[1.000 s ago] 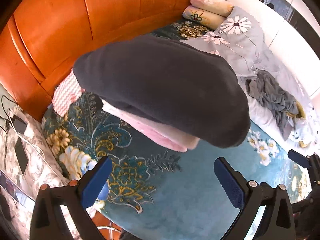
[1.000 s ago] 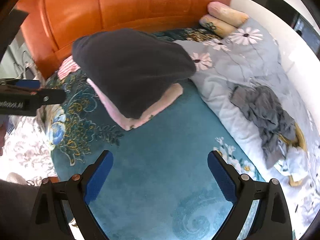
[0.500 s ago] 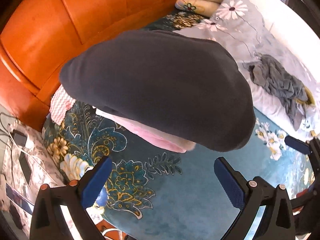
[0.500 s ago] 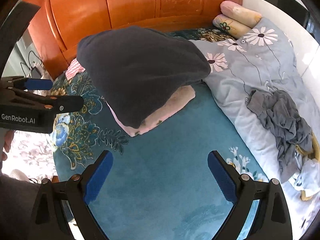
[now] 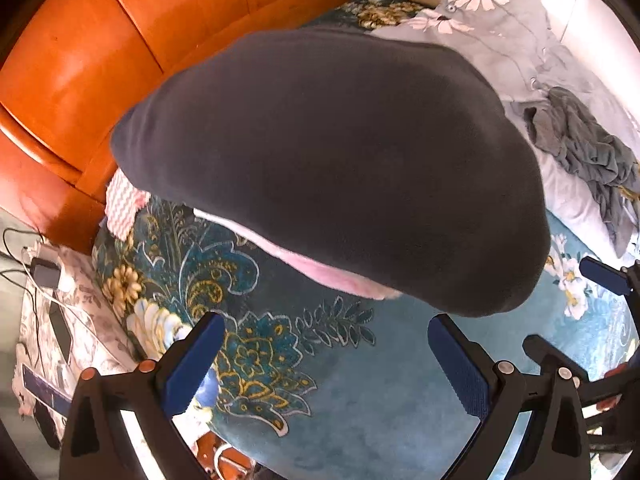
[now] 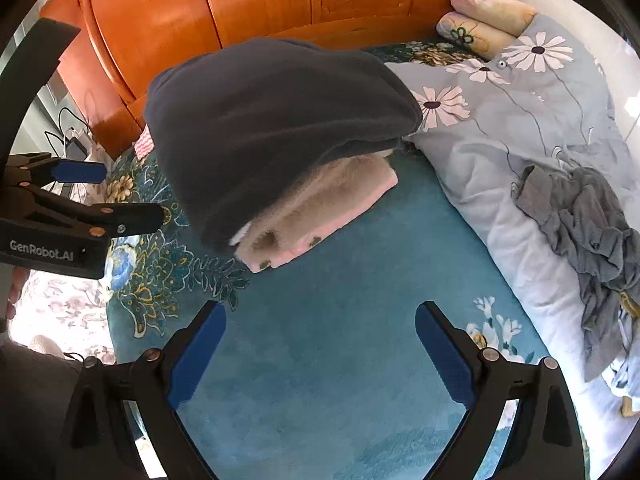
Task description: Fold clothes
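I find the dark folded garment (image 5: 332, 160) lying flat on top of a pink folded garment (image 6: 320, 208), the two making a stack on the teal floral bedspread (image 6: 340, 360) near the head of the bed. In the right wrist view the pink piece juts out from under the dark one on the side toward the bed's middle. A pink zigzag-patterned cloth (image 5: 124, 208) shows at the stack's far-left corner, just beside the orange wooden headboard (image 5: 120, 60).

My left tongs (image 5: 324, 360) stand wide apart and empty, hanging above the bedspread close to the stack's near edge. My right tongs (image 6: 320, 352) are likewise spread wide with nothing between them, above bare teal bedspread, a little apart from the stack. Neither pair touches any cloth.

Beyond the stack to the right, a grey quilt with daisy print (image 6: 520, 92) covers the far half of the bed. A crumpled grey garment (image 6: 592, 220) lies on it unfolded, well apart from the stack. Two rolled pillows (image 6: 484, 20) rest against the headboard. Off the bed's left side, a nightstand with a floral cover (image 5: 52, 320) carries cables and a dark device.
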`<state>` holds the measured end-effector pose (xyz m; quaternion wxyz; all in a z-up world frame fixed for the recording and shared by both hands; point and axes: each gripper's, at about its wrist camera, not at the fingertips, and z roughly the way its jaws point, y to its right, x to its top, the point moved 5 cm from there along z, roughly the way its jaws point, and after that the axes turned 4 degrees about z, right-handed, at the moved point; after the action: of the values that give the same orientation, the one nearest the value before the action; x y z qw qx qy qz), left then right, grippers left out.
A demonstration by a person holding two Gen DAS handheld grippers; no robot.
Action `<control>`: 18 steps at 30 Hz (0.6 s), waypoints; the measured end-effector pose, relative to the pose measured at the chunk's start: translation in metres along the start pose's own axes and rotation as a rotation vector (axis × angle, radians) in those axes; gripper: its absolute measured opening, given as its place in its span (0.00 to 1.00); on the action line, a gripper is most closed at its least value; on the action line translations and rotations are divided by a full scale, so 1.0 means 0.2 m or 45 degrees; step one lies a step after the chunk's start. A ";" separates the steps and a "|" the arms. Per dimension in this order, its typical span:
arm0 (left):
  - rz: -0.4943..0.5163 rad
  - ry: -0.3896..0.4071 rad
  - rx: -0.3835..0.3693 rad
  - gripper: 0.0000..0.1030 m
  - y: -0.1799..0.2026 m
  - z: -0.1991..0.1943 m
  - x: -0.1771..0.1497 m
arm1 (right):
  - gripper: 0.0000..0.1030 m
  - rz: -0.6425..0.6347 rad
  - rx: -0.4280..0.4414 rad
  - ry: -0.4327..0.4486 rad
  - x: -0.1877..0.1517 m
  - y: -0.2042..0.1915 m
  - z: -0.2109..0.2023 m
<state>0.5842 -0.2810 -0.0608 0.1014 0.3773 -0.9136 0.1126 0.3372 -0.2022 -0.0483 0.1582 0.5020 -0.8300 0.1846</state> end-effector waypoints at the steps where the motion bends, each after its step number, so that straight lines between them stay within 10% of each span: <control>1: -0.005 -0.010 0.001 1.00 0.00 0.01 0.00 | 0.93 0.003 0.008 -0.004 0.00 0.01 0.01; 18: -0.025 -0.061 0.021 1.00 0.01 0.05 -0.01 | 0.93 -0.025 0.099 -0.063 -0.01 -0.05 0.13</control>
<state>0.5842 -0.2815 -0.0715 0.0774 0.3897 -0.9111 0.1098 0.3455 -0.2178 -0.0696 0.1199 0.5203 -0.8209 0.2026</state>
